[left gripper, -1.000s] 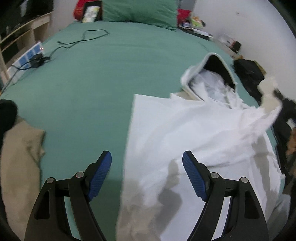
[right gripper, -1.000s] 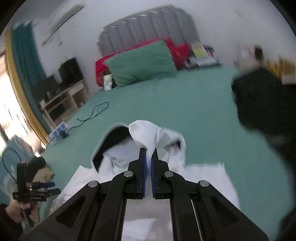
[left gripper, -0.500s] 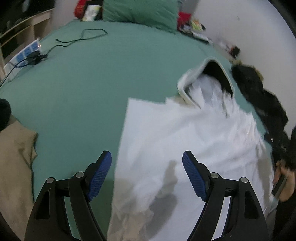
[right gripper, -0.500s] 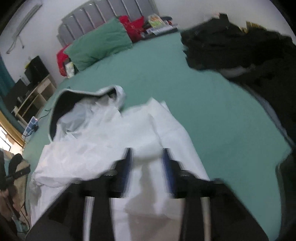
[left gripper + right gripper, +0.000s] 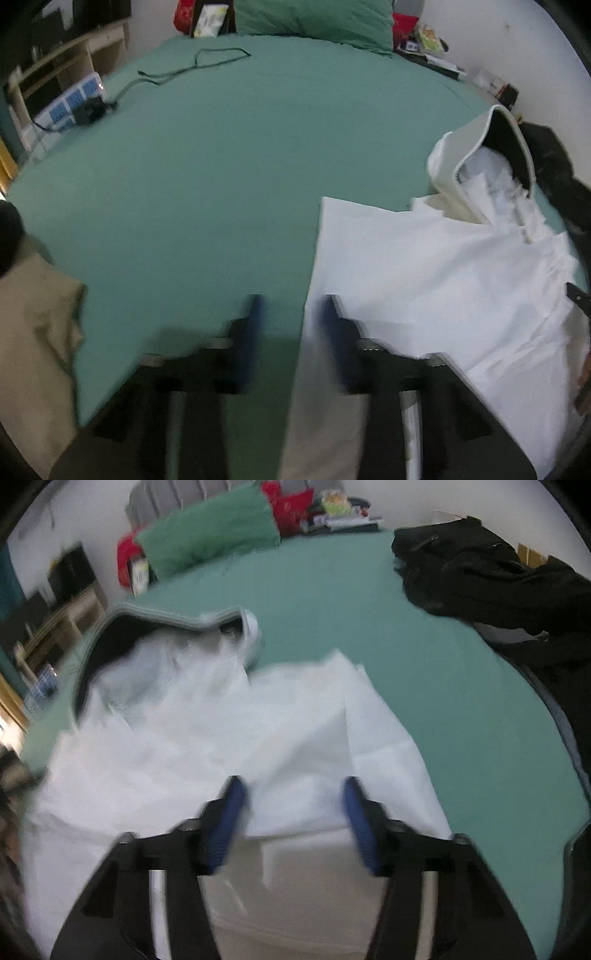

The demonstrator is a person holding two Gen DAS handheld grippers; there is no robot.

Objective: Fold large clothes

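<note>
A white hooded garment (image 5: 443, 266) lies spread on the green bed sheet (image 5: 221, 166), its dark-lined hood (image 5: 491, 147) at the far end. My left gripper (image 5: 293, 325) hangs low over the garment's left edge. Its blurred jaws are closing with that edge between them, and a gap still shows. In the right wrist view the same garment (image 5: 184, 731) fills the near bed, hood (image 5: 122, 627) to the far left. My right gripper (image 5: 293, 805) is just above a folded layer of the white cloth. Its jaws are closing, the pads apart and not pressing the cloth.
A beige garment (image 5: 37, 332) lies at the bed's near left. Black clothes (image 5: 498, 572) are heaped at the far right. A power strip (image 5: 70, 107) and cable (image 5: 207, 62) sit at the left edge, with a green pillow (image 5: 314, 18) at the head.
The left gripper's jaws went from wide to narrow as it sank to the garment's left edge. The right gripper let go of the white cloth it pinched, opened, and dropped low over the garment.
</note>
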